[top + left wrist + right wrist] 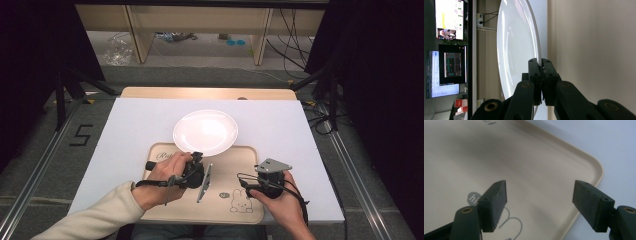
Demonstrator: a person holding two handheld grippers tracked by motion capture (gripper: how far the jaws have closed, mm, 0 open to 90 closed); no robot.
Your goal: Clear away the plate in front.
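A white plate [205,131] rests with its near edge over the far rim of a beige tray [220,210] that has a rabbit drawing. My left gripper [196,157] is rolled onto its side and shut on the plate's near rim. In the left gripper view the plate [516,45] stands edge-on with the left gripper [541,63] clamped on its rim, the tray [594,50] behind. My right gripper [252,181] hovers low over the tray's right half. The right gripper [540,195] is open, with nothing between its pads above the tray [536,157].
The tray sits on a white table cover [140,120], with a wooden edge [200,92] behind it. The tray's rounded corner [596,167] meets the white cover [584,135]. Monitors [449,20] stand beyond the table. Cables [320,120] and dark stands flank it.
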